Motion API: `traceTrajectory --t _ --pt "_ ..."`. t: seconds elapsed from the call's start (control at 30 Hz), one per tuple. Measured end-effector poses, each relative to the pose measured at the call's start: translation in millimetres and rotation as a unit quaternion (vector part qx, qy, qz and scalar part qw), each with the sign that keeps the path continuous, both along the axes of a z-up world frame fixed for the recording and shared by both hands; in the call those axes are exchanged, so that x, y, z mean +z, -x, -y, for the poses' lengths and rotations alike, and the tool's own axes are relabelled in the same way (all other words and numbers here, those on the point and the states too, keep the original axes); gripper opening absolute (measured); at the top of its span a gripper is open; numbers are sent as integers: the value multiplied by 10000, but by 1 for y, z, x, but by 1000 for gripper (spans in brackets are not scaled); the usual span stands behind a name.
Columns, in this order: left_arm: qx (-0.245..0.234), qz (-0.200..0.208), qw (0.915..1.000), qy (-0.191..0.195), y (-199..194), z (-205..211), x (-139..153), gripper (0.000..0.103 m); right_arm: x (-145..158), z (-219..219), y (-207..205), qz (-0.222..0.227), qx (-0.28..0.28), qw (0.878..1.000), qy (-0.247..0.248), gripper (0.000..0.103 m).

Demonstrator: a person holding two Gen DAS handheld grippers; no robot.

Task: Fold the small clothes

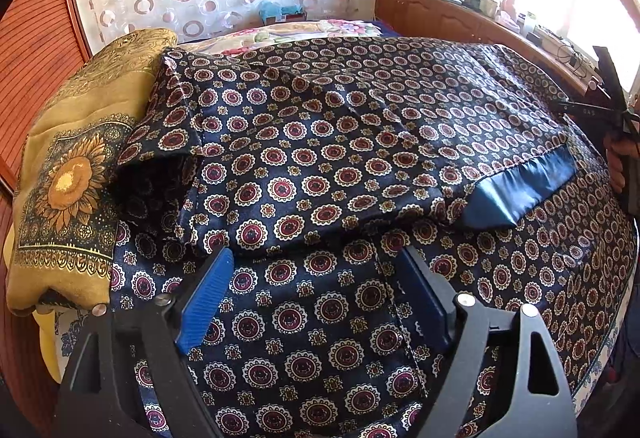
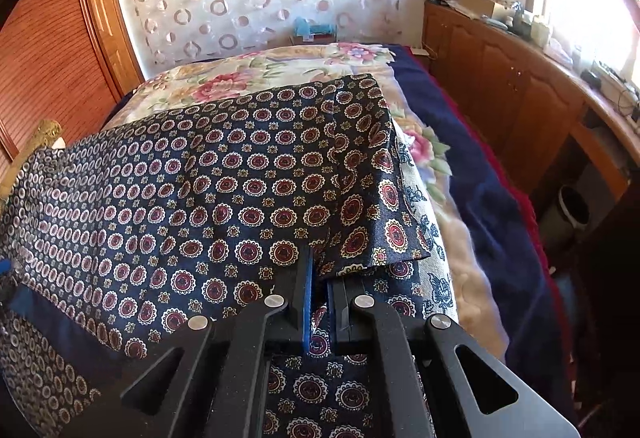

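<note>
- across the bed (image 2: 472, 198), largest item: navy medallion-print garment (image 1: 320, 158) spread over most of it, one layer already folded over, plain blue cuff (image 1: 520, 186) at 3 o'clock in the left wrist view.
- right gripper (image 2: 318, 302): jaws pinched narrow on a fold of the garment near its 5 o'clock corner; cloth runs between the blue pads.
- left gripper (image 1: 316, 302): jaws wide, pads astride the lower layer at 6 o'clock, nothing pinched.
- risk 1: fabric looks like slick satin. my read is the thin pinch could slip out when the right side lifts, dropping the fold.
- risk 2: right grip may hold more than one layer; can't tell. pulling would then drag the lower layer and skew the fold.
- risk 3: with the left side not gripping, a one-sided pull could slide the whole piece toward the mattress edge.
- view delta: left wrist view alone shows the yellow sunflower cloth (image 1: 68, 174) at 9 o'clock, touching the garment, plus a hand (image 1: 618, 168) on the right tool at 3 o'clock.
- right wrist view alone shows the pinch itself, the floral blanket (image 2: 256, 78) beyond at 12 and the drop-off at 3.
</note>
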State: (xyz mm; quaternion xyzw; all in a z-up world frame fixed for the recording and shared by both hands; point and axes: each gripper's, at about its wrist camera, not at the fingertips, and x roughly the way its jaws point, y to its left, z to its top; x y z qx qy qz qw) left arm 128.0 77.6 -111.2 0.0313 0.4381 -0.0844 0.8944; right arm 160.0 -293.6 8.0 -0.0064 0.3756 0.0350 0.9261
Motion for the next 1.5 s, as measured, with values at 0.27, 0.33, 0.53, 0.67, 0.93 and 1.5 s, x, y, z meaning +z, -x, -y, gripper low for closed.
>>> traceTrajectory --t 0.27,0.33,0.53,0.67,0.93,1.5 --pt "115 85 9994 299 5 -3 6 65 -32 -33 -28 4 -17 9999 119 5" --pt "225 236 9983 488 13 -11 16 58 -32 -35 -29 4 -20 9998 177 5" --pt "580 895 9925 604 33 -31 52 48 -32 -33 -30 4 -5 10000 65 5" --pt "698 1077 9912 313 29 -35 61 37 -34 -32 -32 4 -4 10000 29 5" --pt "689 1021 9922 -213 -2 -32 62 37 -35 -32 -32 5 -4 10000 5 5" --pt "930 483 9931 -518 -40 -50 28 20 -35 -33 -33 10 -2 10000 9 5"
